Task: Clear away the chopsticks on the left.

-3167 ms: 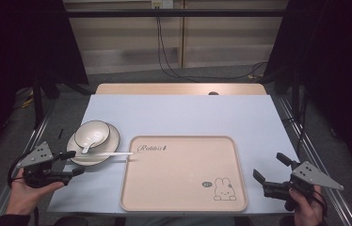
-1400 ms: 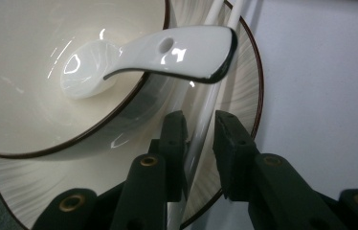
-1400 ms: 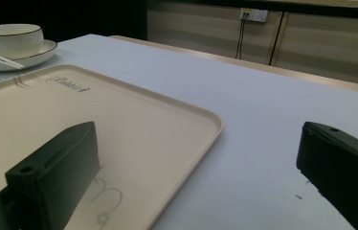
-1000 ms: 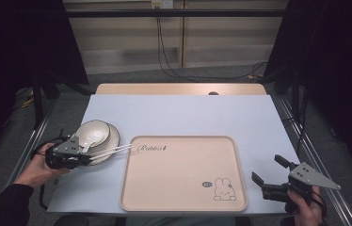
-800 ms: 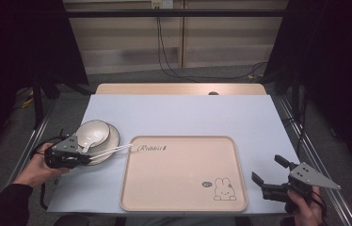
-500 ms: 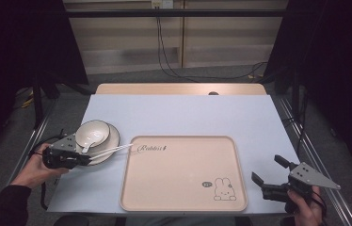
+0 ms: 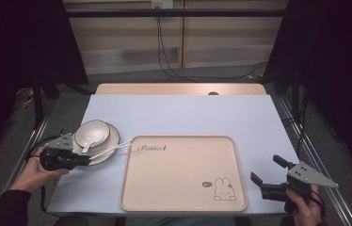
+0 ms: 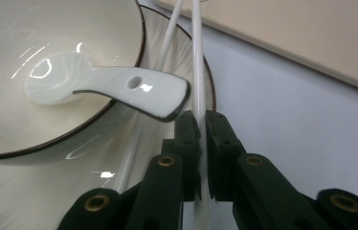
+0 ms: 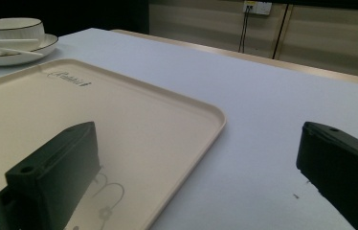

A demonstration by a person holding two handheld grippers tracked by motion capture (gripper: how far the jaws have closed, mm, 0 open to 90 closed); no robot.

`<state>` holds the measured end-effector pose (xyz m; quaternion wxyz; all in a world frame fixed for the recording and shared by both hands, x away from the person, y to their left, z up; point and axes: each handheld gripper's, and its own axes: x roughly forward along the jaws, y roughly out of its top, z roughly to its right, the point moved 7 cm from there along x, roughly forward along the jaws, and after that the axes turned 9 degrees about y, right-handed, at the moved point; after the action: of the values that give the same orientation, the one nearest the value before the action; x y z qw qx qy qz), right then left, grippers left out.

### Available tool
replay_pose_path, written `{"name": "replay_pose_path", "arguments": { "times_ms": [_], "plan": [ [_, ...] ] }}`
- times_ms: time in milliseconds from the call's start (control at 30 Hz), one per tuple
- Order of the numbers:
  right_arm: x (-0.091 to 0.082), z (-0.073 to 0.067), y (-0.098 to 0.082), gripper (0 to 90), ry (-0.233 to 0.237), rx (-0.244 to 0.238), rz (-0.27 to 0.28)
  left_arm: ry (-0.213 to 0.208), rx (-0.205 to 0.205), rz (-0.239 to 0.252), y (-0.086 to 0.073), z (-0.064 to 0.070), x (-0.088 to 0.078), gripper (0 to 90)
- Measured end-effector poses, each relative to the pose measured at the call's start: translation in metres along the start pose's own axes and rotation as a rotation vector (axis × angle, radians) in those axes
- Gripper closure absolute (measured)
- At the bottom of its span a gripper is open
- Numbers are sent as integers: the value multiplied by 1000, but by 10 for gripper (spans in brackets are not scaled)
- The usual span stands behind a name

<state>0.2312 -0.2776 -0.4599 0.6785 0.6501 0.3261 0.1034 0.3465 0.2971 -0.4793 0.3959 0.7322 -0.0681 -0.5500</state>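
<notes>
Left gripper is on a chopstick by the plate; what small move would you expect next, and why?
Probably a short lift. The left gripper has its jaws closed on one white chopstick lying across the plate rim beside the second chopstick; the beige tray alongside looks a likely destination. The right gripper waits open.

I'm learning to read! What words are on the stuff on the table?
"Rabbit" in curly letters, near the top left corner of the beige tray, with a tiny mark after it too small to read.
A small round sign beside the bunny drawing on the tray: too small to read.
</notes>
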Motion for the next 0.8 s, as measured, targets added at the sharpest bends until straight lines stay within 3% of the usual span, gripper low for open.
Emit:
{"name": "replay_pose_path", "arguments": {
  "times_ms": [167, 300, 467, 633, 800],
  "plan": [
    [1, 0, -1, 5, 6, 7, -7, 7, -68, -2, 0, 5, -7, 847],
    [2, 0, 0, 5, 9, 8, -5, 15, -126, 29, 3, 14, -11, 847],
    [3, -1, 1, 5, 13, 6, -3, 23, -161, 44, 7, 27, -15, 848],
    [4, -1, 1, 5, 18, 2, 0, 31, -245, 49, 13, 40, -16, 848],
    [5, -1, 2, 5, 22, 3, 0, 49, -277, 49, 18, 57, -15, 847]
  ]
}}
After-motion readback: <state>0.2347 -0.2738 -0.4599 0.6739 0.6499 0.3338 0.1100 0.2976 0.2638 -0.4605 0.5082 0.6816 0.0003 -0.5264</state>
